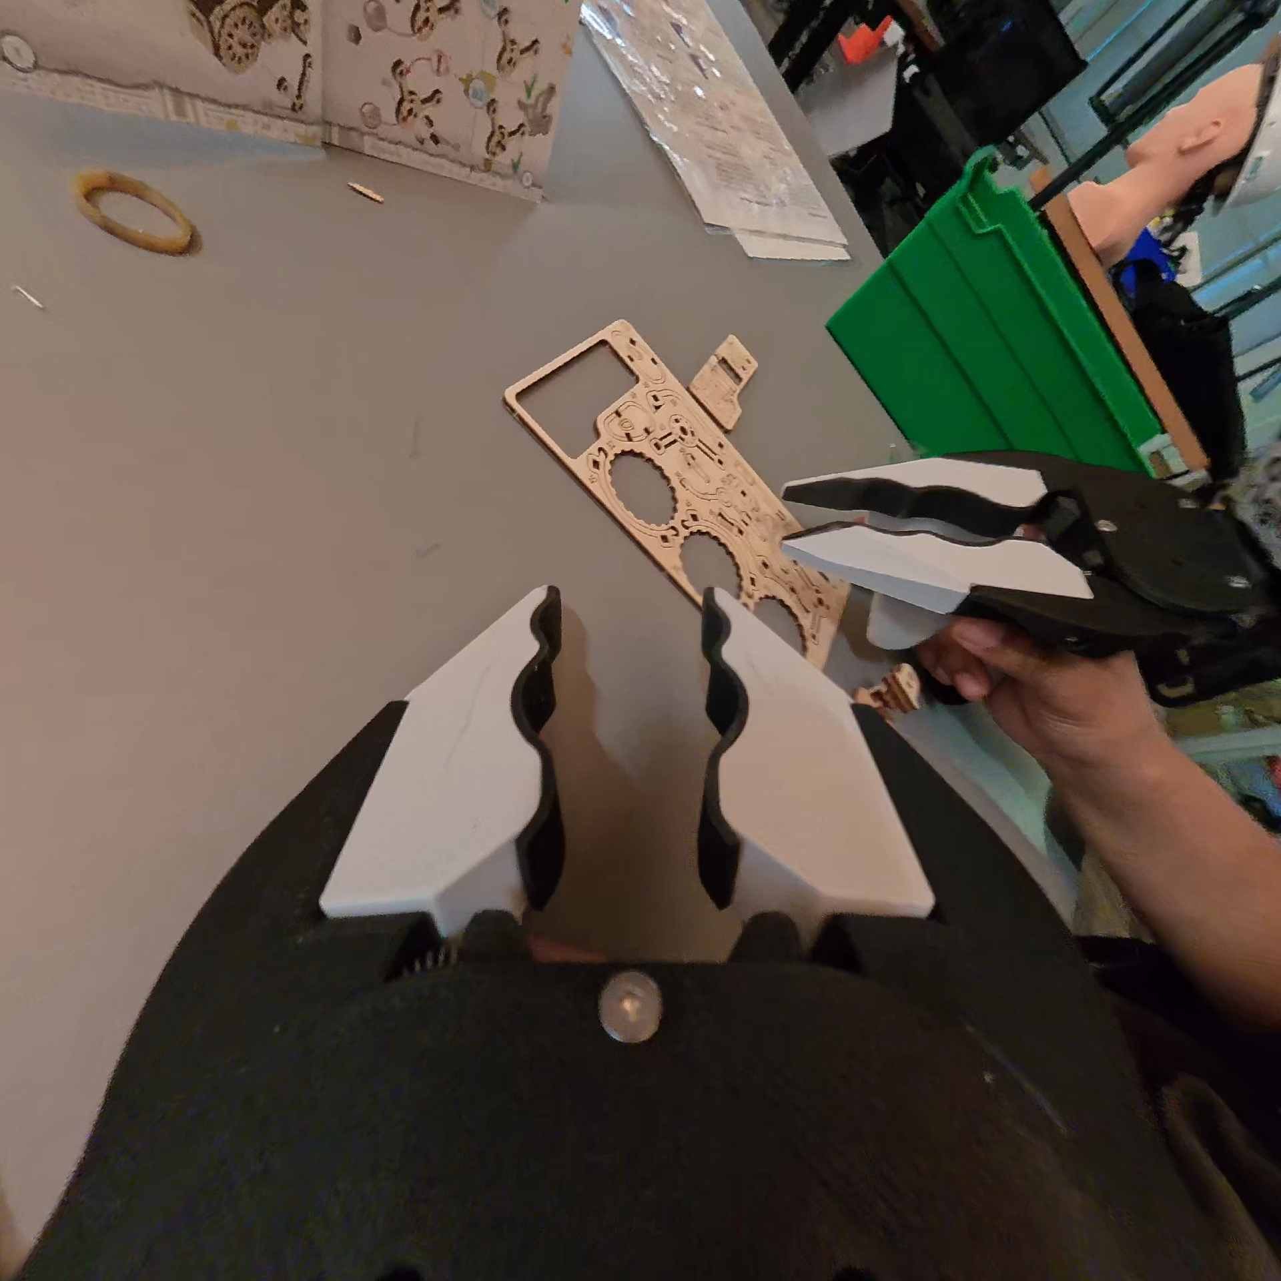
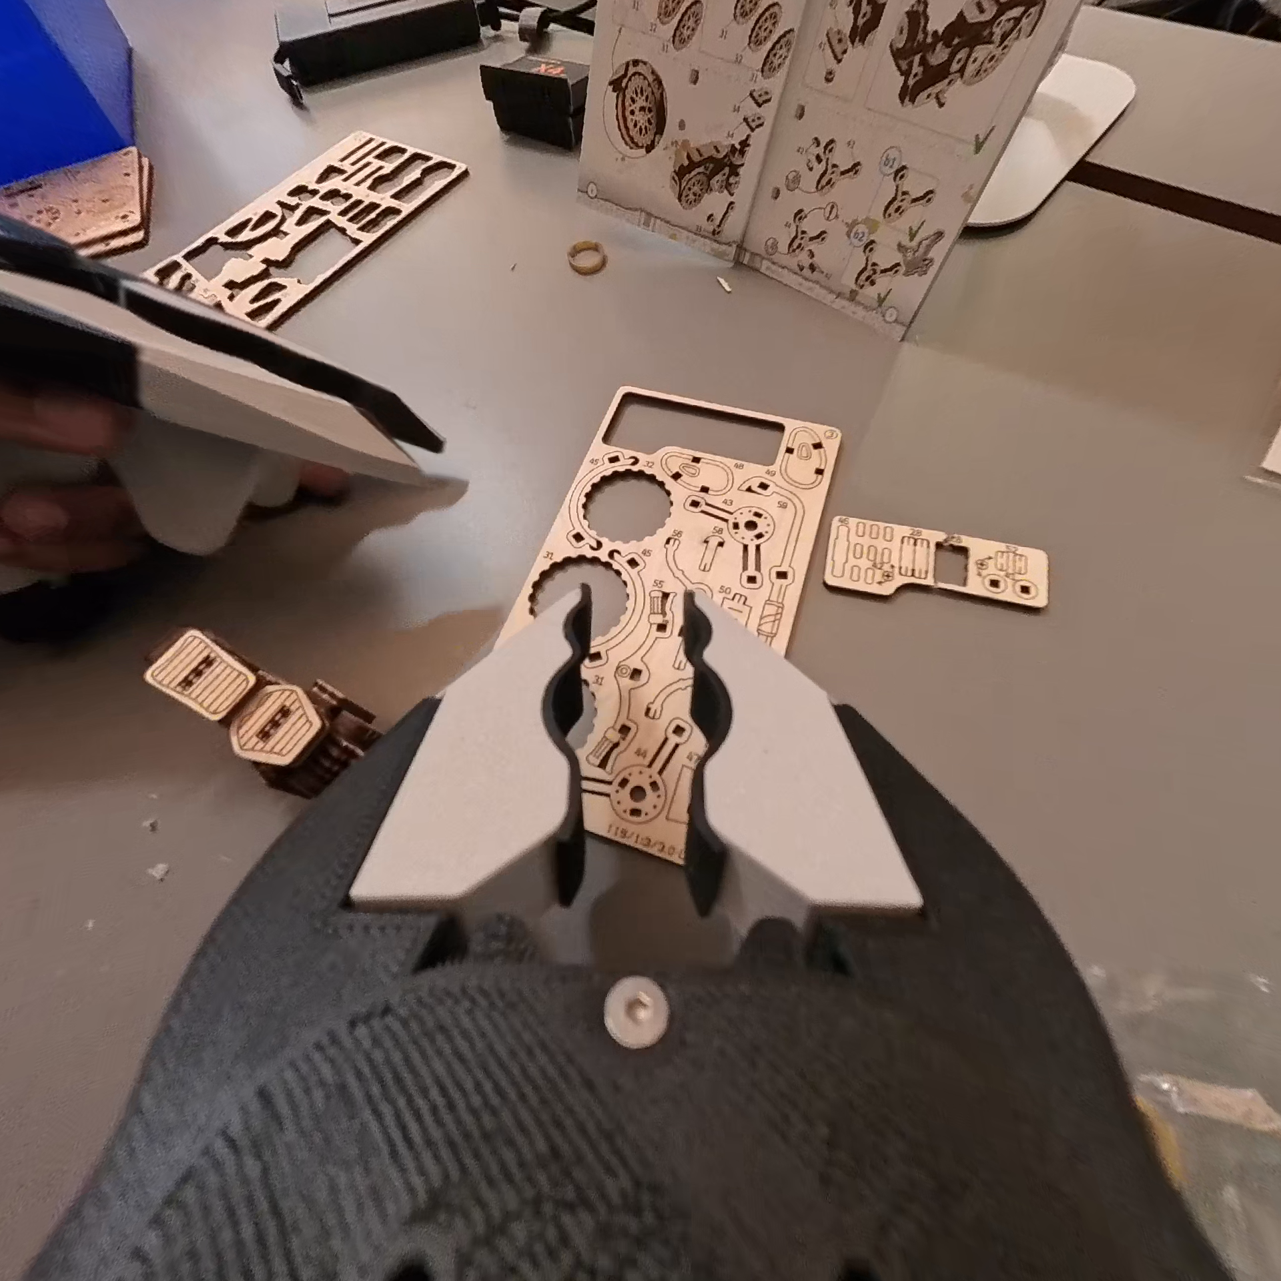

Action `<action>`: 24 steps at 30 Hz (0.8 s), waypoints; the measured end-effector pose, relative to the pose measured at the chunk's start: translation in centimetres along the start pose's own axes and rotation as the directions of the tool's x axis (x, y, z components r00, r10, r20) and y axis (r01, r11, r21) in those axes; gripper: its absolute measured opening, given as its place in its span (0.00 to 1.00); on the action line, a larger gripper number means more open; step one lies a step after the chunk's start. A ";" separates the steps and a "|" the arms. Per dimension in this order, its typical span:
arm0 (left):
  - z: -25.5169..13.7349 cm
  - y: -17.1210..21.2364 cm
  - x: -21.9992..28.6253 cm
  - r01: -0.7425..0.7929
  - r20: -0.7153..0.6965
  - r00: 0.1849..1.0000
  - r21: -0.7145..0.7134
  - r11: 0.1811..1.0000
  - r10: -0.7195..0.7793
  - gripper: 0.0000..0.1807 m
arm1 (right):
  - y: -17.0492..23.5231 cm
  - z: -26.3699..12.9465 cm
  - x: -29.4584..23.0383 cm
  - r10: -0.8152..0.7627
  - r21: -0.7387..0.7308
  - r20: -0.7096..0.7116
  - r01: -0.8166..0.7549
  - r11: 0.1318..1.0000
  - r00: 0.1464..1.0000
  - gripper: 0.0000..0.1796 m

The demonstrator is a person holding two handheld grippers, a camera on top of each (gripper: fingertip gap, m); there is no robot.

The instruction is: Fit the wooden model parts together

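A laser-cut wooden parts sheet (image 2: pixel 762 485) lies flat on the grey table, with round gear holes where parts are gone; it also shows in the left wrist view (image 1: pixel 714 485). A small wooden sheet piece (image 2: pixel 936 561) lies to its right. A partly built wooden assembly (image 2: pixel 270 714) sits to its left. My right gripper (image 2: pixel 634 599) is open and empty, hovering over the sheet's near end. My left gripper (image 1: pixel 629 603) is open and empty, above the table just left of the sheet. Each gripper shows in the other's view, right (image 1: pixel 790 520) and left (image 2: pixel 437 461).
An open instruction booklet (image 2: pixel 797 138) stands at the back. A wooden ring (image 2: pixel 588 258) and an emptied sheet (image 2: pixel 312 229) lie behind the parts sheet. More wooden sheets are stacked (image 2: pixel 90 208) by a blue box (image 2: pixel 62 83). A green bin (image 1: pixel 984 333) stands past the table edge.
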State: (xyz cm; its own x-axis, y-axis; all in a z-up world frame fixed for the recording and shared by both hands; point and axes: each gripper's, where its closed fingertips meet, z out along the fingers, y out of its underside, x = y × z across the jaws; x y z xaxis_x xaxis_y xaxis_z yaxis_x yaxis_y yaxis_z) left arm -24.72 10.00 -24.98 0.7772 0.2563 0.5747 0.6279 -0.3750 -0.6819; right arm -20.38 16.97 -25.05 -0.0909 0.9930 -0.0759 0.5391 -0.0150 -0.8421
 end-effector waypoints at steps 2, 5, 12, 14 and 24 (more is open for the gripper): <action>-2.6 -2.2 1.9 0.074 -0.107 0.992 0.034 0.997 -0.070 0.19 | 0.0 0.0 0.1 0.004 0.001 -0.003 -0.004 1.000 1.000 0.14; -10.0 -6.5 2.0 0.060 -0.124 0.992 0.160 0.985 -0.040 0.20 | -0.4 -0.4 0.2 0.017 0.037 -0.003 -0.017 0.999 1.000 0.13; -20.7 -0.8 -8.0 -0.090 0.525 0.850 0.053 0.995 0.049 0.31 | -4.5 -3.5 -2.9 -0.055 0.130 -0.004 0.055 0.990 0.998 0.15; -20.9 2.1 -9.8 -0.108 0.628 0.772 -0.024 0.994 0.099 0.36 | -6.9 -4.6 -6.2 -0.142 0.184 0.021 0.136 0.974 0.990 0.15; -19.3 6.2 -12.7 -0.033 0.632 0.767 -0.142 0.989 0.116 0.40 | -3.6 1.7 -23.7 -0.088 0.088 0.374 0.059 0.994 0.923 0.26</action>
State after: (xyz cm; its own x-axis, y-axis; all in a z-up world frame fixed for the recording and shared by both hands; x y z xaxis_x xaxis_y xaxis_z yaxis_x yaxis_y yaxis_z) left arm -31.51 -12.78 -27.77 0.6943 0.7156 0.0759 0.5899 -0.5056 -0.6296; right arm -21.59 -6.70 -21.13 -0.4447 0.8740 -0.1959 0.4567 0.0331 -0.8890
